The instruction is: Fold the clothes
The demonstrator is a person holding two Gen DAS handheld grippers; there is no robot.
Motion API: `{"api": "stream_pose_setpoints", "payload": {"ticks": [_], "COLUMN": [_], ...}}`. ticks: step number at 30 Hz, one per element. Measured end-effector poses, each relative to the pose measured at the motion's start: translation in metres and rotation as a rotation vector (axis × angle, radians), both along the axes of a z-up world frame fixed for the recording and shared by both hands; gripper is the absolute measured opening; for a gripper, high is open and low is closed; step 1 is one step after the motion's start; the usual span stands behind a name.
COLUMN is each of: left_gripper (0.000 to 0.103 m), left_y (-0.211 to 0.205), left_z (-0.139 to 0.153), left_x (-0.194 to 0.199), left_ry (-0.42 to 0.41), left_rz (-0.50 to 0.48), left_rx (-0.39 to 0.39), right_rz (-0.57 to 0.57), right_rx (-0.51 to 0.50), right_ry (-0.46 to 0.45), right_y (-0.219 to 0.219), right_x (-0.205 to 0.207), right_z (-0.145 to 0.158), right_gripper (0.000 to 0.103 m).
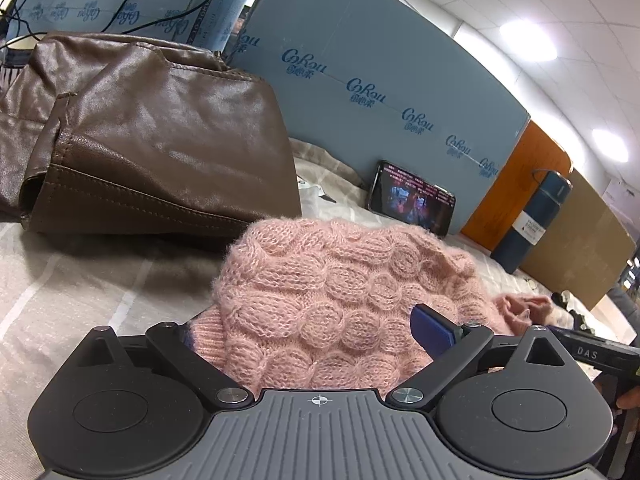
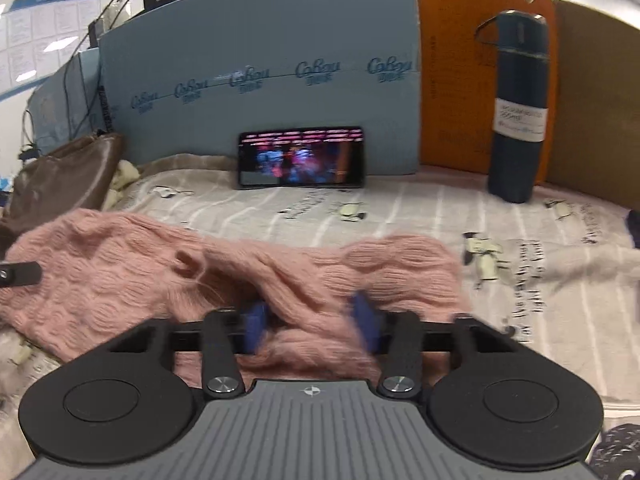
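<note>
Right wrist: rumpled pink cable-knit sweater [image 2: 132,264]

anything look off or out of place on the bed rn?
Nothing damaged or spilled. The pink sweater lies bunched and twisted, not flat, with fabric between both grippers' fingers. A phone leans against the blue board, playing video, and a dark bottle stands upright on the bedsheet; neither belongs to folding.

Bright ceiling panels [image 1: 528,40] overhead; fisheye bends edges; right wrist view motion-blurred.
</note>
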State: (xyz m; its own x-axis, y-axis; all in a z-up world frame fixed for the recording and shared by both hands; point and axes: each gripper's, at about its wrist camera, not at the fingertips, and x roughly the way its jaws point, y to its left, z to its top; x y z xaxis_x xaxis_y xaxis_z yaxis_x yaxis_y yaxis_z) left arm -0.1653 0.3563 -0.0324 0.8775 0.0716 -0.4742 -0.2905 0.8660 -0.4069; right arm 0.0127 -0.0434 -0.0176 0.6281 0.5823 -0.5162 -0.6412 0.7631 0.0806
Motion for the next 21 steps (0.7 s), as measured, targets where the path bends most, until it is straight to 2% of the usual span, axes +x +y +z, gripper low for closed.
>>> {"api": "stream_pose_setpoints", "payload": {"ticks": [4,7,9,10,11,13,14,16,21], "left_gripper": [0.099,0.099,0.098,0.099,0.099,0.099,0.099,0.099,0.099], "left_y": [-0.004,-0.007,-0.008,-0.008,-0.008,-0.008,-0.008,-0.009,-0.009], "left_z": [0.001,0.001,0.001,0.001,0.001,0.001,0.001,0.001,0.0], "left_x": [0.003,0.005,0.006,0.006,0.006,0.006,0.006,0.006,0.007], "left_ry": [0.021,0.032,0.035,0.037,0.038,0.038,0.038,0.039,0.043], "left_rz": [0.001,0.002,0.002,0.003,0.003,0.004,0.004,0.004,0.004], "left_rx": [0.034,0.052,0.06,0.064,0.066,0.067,0.067,0.068,0.075], "right_rz": [-0.026,-0.011,0.046,0.06,0.075,0.103,0.118,0.154,0.191], "right_rx": [0.087,0.141,0.175,0.169,0.152,0.119,0.105,0.104,0.022], "right_ry": [0.049,0.047,0.078,0.083,0.063,0.025,0.008,-0.006,-0.048], "right_y": [-0.019,-0.034,-0.039,-0.038,-0.034,-0.027,-0.024,-0.02,-0.003], "right_x": [0.008,0.009,0.01,0.008,0.004,-0.005,-0.009,-0.015,-0.023], "right_z": [0.007,0.012,0.011,0.01,0.01,0.009,0.009,0.008,0.003], "right_gripper": [0.011,0.012,0.024,0.044,0.05,0.053,0.062,0.074,0.086]}}
